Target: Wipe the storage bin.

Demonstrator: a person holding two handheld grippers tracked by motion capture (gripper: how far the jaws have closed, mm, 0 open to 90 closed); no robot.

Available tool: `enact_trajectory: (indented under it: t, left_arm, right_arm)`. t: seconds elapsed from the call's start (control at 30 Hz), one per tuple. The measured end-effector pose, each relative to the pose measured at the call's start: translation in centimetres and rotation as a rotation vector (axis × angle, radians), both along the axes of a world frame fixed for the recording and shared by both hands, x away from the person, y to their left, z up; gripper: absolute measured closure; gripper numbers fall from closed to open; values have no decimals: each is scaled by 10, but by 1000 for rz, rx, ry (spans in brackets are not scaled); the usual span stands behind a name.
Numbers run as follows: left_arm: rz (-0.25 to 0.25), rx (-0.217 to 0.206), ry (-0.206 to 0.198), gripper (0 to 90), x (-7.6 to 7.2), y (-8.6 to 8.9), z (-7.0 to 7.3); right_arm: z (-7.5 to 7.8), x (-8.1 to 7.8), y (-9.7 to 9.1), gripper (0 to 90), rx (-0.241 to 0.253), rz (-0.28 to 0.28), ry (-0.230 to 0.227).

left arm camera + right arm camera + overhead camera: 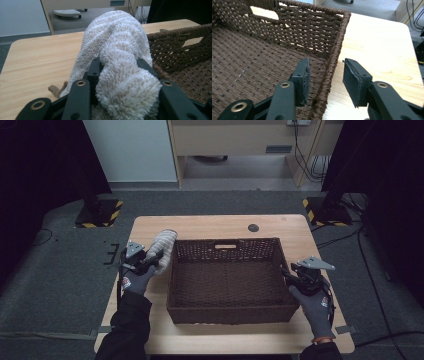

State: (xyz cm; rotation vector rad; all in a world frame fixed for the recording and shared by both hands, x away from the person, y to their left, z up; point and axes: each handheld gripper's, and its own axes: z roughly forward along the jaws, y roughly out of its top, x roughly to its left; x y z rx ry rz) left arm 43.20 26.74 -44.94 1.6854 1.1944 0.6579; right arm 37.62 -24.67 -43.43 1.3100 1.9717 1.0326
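Observation:
A rolled white terry towel (164,245) (120,45) lies in my left gripper (149,260) (120,63), whose jaws are shut on its near end. The roll sticks out forward and up, just left of the basket's left wall. The dark brown woven basket (225,243) (337,37) sits in the middle of the table, and its inside is bare. My right gripper (288,274) (325,76) straddles the basket's right rim, one jaw inside and one outside. A gap shows on each side of the rim, so the pads are not pressing.
The light wooden table (200,225) has bare strips around the basket, and a small black round cap (253,227) sits near its far edge. Striped stand bases (97,213) (325,212) stand on the grey floor behind both far corners.

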Motion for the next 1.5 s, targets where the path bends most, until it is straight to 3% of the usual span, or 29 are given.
enact_trajectory:
  t: [0.2,0.33,0.47,0.6,0.8,0.93,1.03,1.1,1.2,1.3,1.4,1.5]
  left_arm:
    - [-2,-10,-15,608,4,-4,0]
    - [-11,-16,-31,608,8,-8,-2]
    - [-15,1,-40,611,13,-13,-6]
    - [-14,25,-11,616,20,-14,-15]
    - [-30,50,47,620,27,-16,-37]
    - [-46,132,119,621,25,-22,-60]
    - [-46,153,131,621,24,-24,-66]
    - [-49,132,134,622,23,-21,-64]
    - [-39,44,121,625,21,-11,-56]
    - [-38,-63,59,631,16,-1,-38]
    - [-69,-109,-13,631,10,2,-17]
    - [-92,-122,-47,633,7,0,-7]
  right_arm:
    - [-5,1,-3,624,-23,8,33]
    - [-7,2,-3,624,-23,13,30]
    - [-9,2,-5,572,-1,13,40]
    - [-12,3,-5,618,18,32,60]
    - [-12,2,-3,675,13,53,55]
    - [-12,2,-3,678,13,54,54]
    - [-12,2,-3,679,9,55,55]
    - [-12,2,-3,679,7,54,56]
    - [-12,1,-3,678,6,52,51]
    - [-12,1,-3,678,6,52,53]
    - [-12,1,-3,677,4,52,53]
    - [-12,1,-3,677,2,52,52]
